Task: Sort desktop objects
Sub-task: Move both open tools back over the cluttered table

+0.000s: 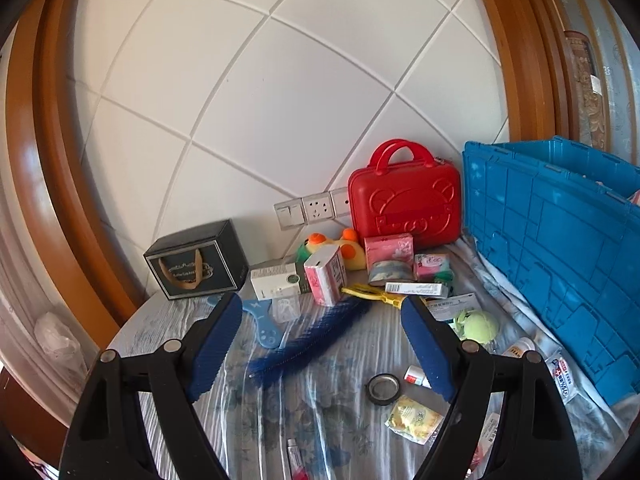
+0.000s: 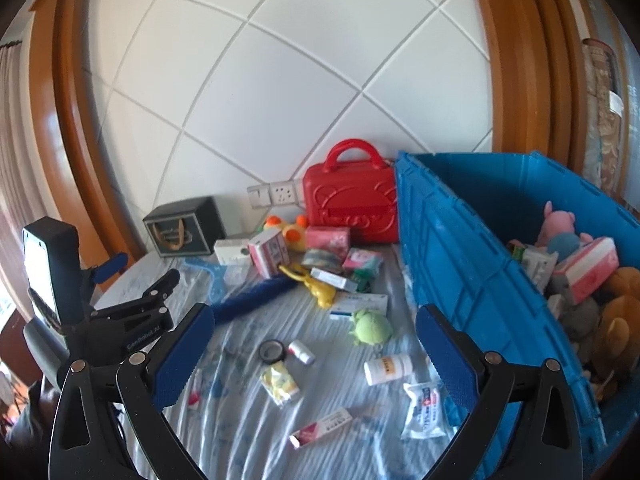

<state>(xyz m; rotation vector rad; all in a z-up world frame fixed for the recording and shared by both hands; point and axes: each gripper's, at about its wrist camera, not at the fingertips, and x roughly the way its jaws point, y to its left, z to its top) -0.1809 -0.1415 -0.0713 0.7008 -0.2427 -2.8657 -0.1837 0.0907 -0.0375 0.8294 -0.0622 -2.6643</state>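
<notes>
Small objects lie scattered on a cloth-covered table [image 1: 336, 412]: a dark blue bottle brush [image 1: 308, 336], a green plush ball [image 1: 478, 326], a black tape roll [image 1: 384, 388], a yellow sachet [image 1: 414, 418] and several small boxes. A big blue crate [image 2: 472, 264] on the right holds plush toys and boxes. My left gripper [image 1: 322, 344] is open and empty above the brush; it also shows in the right wrist view [image 2: 138, 280]. My right gripper [image 2: 316, 356] is open and empty above a white pill bottle [image 2: 388, 368] and the tape roll [image 2: 272, 351].
A red case [image 1: 404, 208], a black gift box [image 1: 196, 260] and a yellow plush duck [image 1: 340, 246] stand at the back by the wall sockets [image 1: 312, 208]. The crate's lid [image 1: 560, 248] stands open on the right. The table's edge falls away on the left.
</notes>
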